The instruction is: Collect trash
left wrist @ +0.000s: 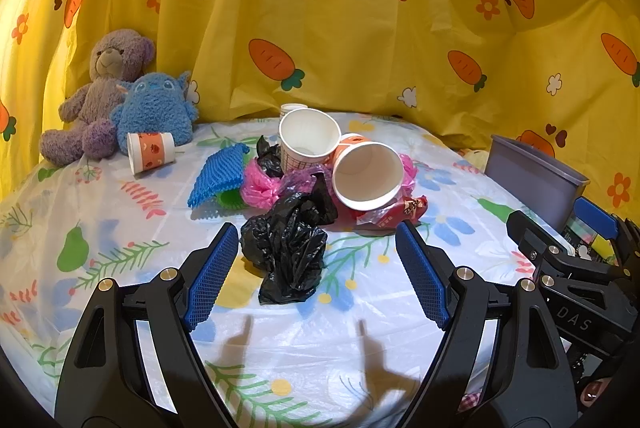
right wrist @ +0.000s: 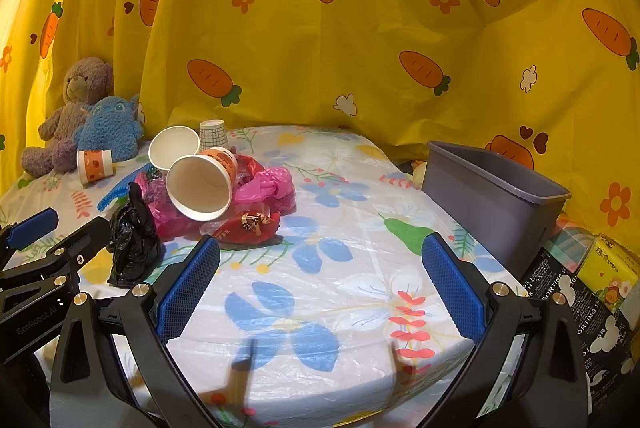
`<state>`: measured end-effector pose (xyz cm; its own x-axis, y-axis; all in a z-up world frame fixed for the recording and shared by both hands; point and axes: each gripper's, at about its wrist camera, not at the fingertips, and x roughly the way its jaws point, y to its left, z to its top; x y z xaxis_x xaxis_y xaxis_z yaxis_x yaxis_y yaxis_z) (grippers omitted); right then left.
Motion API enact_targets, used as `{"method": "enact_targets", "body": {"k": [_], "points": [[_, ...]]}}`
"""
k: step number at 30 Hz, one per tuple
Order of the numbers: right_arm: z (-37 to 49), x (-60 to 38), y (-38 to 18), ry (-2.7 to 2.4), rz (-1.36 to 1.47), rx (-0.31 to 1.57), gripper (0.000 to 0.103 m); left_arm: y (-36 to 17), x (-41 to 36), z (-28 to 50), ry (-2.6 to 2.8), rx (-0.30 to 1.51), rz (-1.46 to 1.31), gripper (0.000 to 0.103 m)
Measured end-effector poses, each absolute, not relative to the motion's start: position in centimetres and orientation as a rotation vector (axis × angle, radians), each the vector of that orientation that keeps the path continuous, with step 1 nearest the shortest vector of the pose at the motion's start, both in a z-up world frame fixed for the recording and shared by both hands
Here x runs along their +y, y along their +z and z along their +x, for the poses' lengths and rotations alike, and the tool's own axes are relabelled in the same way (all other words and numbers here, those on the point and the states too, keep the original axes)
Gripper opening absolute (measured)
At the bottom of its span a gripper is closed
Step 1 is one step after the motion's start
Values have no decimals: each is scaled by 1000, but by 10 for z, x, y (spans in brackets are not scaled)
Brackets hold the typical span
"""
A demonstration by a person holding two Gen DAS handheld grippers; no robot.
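Left gripper [left wrist: 316,256] spread wide, straddling the crumpled black plastic bag [left wrist: 290,252] for pickup; right gripper [right wrist: 320,280] fully spread, empty, near the grey bin [right wrist: 492,196] awaiting trash

Yellow carrot-print curtain [left wrist: 360,40] behind; table [right wrist: 340,308] under glossy floral cover; warm light, hard shadows.

bright warm light | sharp focus | fisheye-bent edges | dark corners
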<state>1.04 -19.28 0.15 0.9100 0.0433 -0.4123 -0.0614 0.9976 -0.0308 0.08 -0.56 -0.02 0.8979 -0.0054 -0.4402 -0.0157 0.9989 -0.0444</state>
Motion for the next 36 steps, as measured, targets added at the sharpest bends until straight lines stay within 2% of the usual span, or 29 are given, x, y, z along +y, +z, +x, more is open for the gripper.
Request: {"method": "enact_targets", "body": {"k": [36], "points": [[11,-197,-1,53,-37,427,98,-3,-6,2,7,462,-49,80]]}}
